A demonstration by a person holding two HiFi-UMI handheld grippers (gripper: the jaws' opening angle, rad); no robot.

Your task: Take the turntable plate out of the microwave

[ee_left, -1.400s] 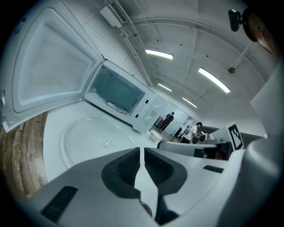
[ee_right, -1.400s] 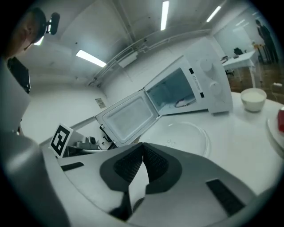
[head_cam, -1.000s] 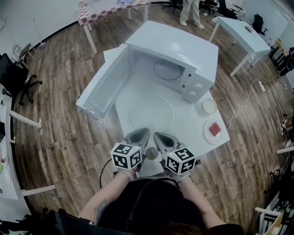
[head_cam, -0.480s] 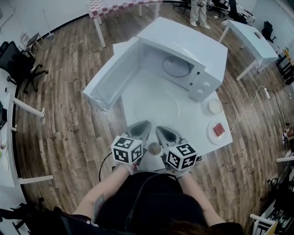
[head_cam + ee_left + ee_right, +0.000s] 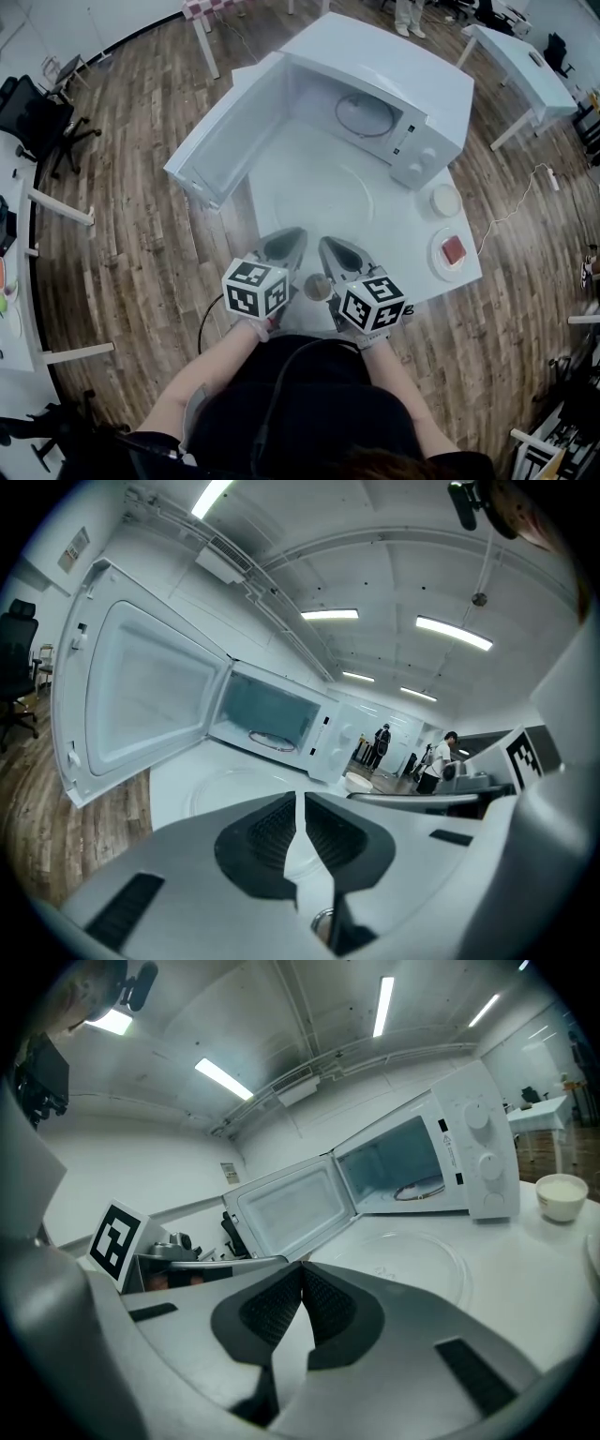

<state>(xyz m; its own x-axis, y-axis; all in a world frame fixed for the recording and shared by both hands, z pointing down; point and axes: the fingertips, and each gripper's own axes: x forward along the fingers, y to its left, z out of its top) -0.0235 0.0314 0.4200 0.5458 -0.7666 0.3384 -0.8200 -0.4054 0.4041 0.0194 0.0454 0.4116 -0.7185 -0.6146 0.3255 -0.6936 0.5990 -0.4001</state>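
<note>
The white microwave [image 5: 412,75] stands at the back of the white table [image 5: 412,239] with its door [image 5: 225,131] swung wide open to the left. Only the roller ring [image 5: 364,114] lies inside its cavity. The clear glass turntable plate [image 5: 323,197] lies flat on the table in front of the microwave; it also shows as a faint plate [image 5: 412,1255] in the right gripper view. My left gripper [image 5: 295,234] and right gripper [image 5: 326,244] sit side by side near the table's front edge, short of the plate. Both are shut with nothing between the jaws.
A small metal cup [image 5: 317,287] stands between the two grippers. A white bowl [image 5: 445,200] and a saucer with a red block [image 5: 453,253] lie at the table's right. Other white tables [image 5: 525,66], an office chair [image 5: 37,122] and wooden floor surround the table.
The head view has shifted slightly, so the microwave sits higher and further right. Both grippers stay shut side by side at the front edge.
</note>
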